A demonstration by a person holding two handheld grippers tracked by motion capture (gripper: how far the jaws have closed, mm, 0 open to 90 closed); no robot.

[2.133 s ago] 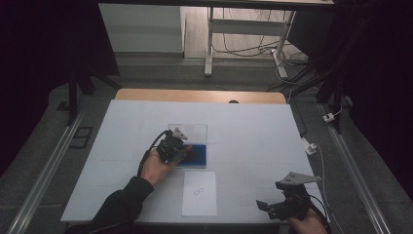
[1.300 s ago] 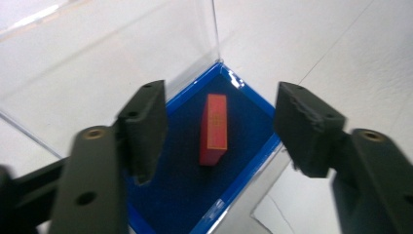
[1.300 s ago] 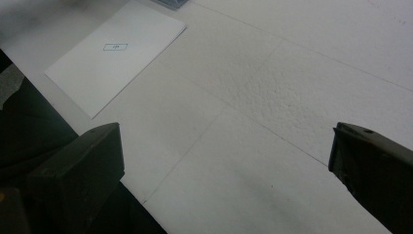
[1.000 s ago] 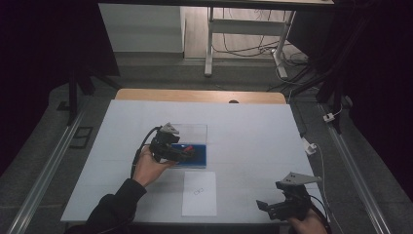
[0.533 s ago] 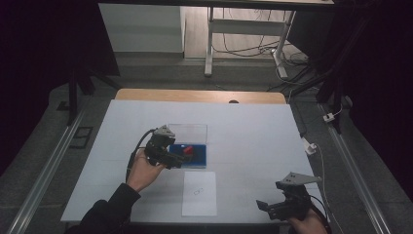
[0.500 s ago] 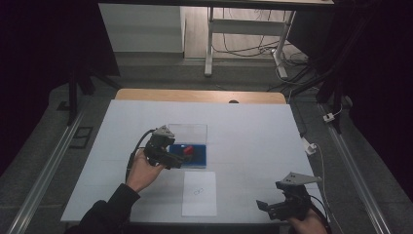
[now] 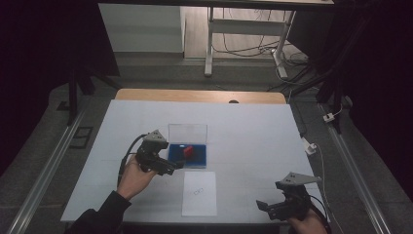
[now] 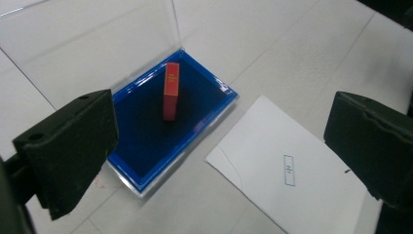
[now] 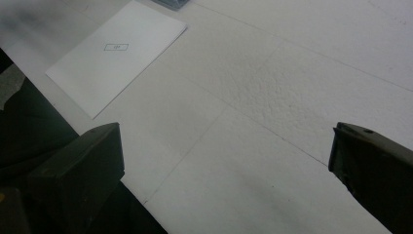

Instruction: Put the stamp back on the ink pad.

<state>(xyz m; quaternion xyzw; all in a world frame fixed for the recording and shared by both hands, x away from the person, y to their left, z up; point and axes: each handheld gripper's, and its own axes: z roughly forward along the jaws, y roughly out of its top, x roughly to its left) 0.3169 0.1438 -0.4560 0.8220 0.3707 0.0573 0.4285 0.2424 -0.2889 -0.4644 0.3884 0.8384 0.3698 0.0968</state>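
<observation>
A small red block [image 8: 170, 91] [image 7: 188, 151] stands upright on the blue pad of an open case [image 8: 146, 146] [image 7: 199, 161], whose clear lid [image 8: 92, 44] [image 7: 187, 132] is tilted back. My left gripper [image 7: 170, 168] [image 8: 219, 161] hovers just left of the case, open and empty, its jaws wide apart. A white sheet [image 7: 199, 193] [image 8: 292, 185] [image 9: 114, 58] with a small printed mark [image 8: 288, 170] lies in front of the case. My right gripper [image 7: 272, 207] [image 9: 224, 175] is held open and empty near the table's front right edge.
The white table [image 7: 253, 141] has a wooden strip [image 7: 199, 96] along its far edge. Metal rails run along both sides. A white adapter with a cable [image 7: 309, 146] lies at the right edge. Desk legs and cables [image 7: 243, 44] stand beyond the table.
My left gripper has pulled back to the left from over the case and let go of the red block, which now stands in the case. The right gripper has stayed still.
</observation>
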